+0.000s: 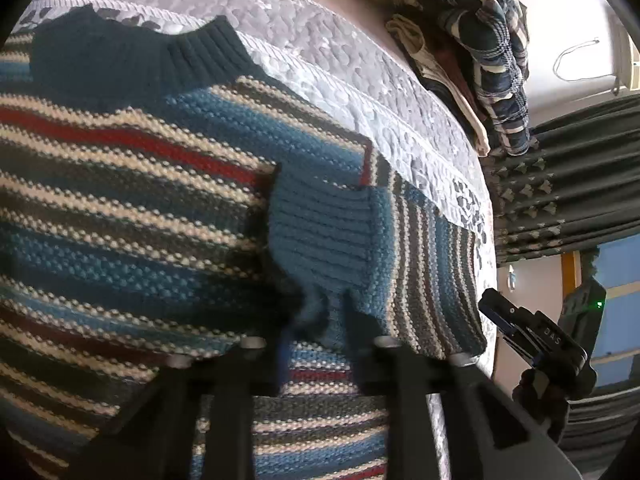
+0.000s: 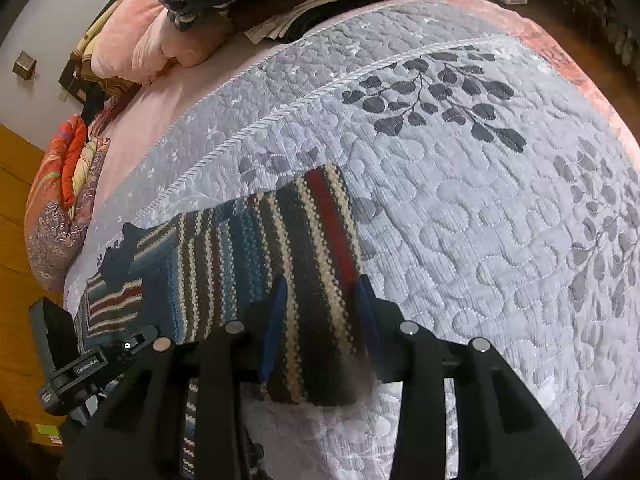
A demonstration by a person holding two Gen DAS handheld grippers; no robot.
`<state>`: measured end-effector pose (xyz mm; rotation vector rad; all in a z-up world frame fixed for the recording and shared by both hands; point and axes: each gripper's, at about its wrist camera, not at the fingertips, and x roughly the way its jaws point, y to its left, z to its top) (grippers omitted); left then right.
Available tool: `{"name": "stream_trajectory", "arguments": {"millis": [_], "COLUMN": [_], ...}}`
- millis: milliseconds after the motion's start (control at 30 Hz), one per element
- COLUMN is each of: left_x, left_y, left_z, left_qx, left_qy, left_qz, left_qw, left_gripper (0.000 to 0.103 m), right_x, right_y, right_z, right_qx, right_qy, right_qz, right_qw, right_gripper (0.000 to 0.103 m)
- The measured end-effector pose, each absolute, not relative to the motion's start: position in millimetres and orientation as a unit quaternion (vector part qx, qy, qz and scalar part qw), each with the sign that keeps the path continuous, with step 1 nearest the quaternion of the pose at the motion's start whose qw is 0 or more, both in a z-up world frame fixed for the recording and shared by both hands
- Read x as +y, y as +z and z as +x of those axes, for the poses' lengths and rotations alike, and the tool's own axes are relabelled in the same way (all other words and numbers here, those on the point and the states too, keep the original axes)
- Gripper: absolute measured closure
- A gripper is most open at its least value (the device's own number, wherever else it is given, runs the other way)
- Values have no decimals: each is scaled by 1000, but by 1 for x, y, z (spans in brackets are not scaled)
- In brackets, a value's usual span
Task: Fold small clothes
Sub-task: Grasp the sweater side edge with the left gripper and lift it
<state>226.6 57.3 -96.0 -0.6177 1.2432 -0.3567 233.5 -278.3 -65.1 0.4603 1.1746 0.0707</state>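
Observation:
A small knit sweater [image 1: 132, 184] with blue, cream, red and grey stripes lies on a grey quilted bedspread [image 1: 320, 32]. Its dark ribbed collar [image 1: 132, 60] points away from me. One sleeve is folded across the body, ending in a blue ribbed cuff [image 1: 320, 220]. My left gripper [image 1: 318, 316] is shut on bunched blue knit just below that cuff. In the right wrist view the sweater [image 2: 240, 248] stretches off to the left. My right gripper [image 2: 322, 312] is shut on its near striped edge, and the fabric fills the gap between the blue-padded fingers [image 2: 276, 312].
A heap of other clothes, including a navy checked knit [image 1: 480, 40], sits at the far side of the bed. Pink pillows [image 2: 136, 36] and a patterned orange bundle [image 2: 68, 184] lie at the bed's left. Leaf-printed bedspread [image 2: 480, 200] spreads out to the right. A dark curtain [image 1: 560, 184] hangs beyond.

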Motion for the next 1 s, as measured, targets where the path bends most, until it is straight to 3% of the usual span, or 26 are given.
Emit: {"name": "stream_trajectory", "arguments": {"millis": [400,1000], "left_x": [122,277], "left_y": [-25,-24], "left_z": [218,196], "left_qx": [462,434], "left_qy": [-150,-51], "left_qz": [-277,-302], "left_qw": [829,847], "left_gripper": [95,95], "right_x": [-283,-183], "right_y": [-79,-86], "right_z": [236,245], "right_qx": [561,612], "right_qy": [58,160], "right_qz": [261,226], "right_qw": [784,741], "right_gripper": [67,67]}}
